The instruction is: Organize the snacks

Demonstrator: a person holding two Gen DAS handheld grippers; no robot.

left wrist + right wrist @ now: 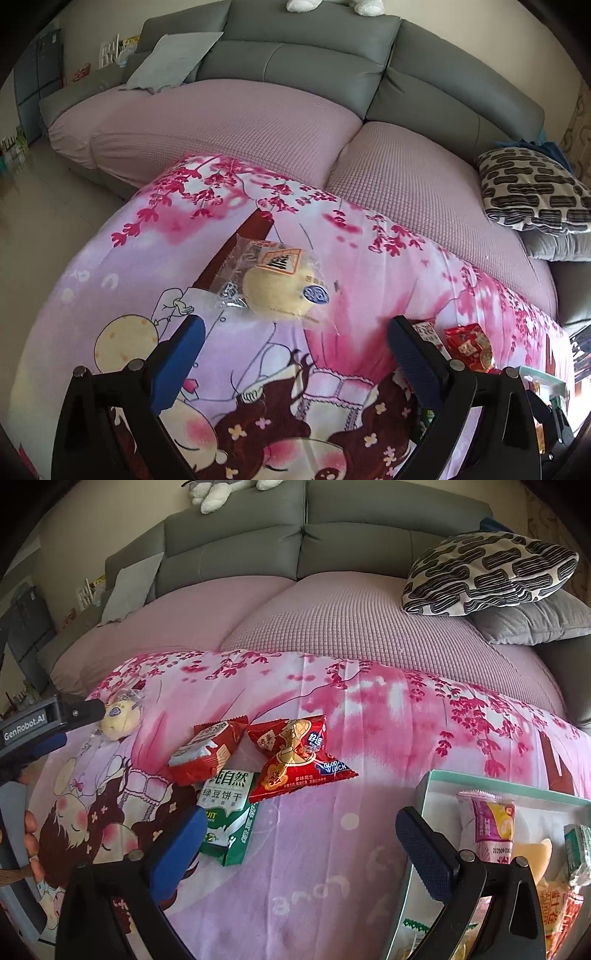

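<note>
Three snack packets lie loose in a cluster on the pink cartoon-print cloth (325,849) that covers the table: a red biscuit packet (207,751), a red peanut packet (299,758) just to its right, and a green-and-white mung bean biscuit packet (227,816) whose top edge sits under the two red ones. A fourth snack, a round pale pastry in clear wrap (275,286), lies apart near the cloth's far left side. The left gripper (295,332) hovers just short of that pastry with its fingers spread wide, holding nothing. The right gripper (301,827) is also spread wide and empty, above bare cloth between the cluster and a pale green box (424,786) at the right, which already holds several packets. Behind the table stands a grey sofa (314,62) with pink seat covers.
</note>
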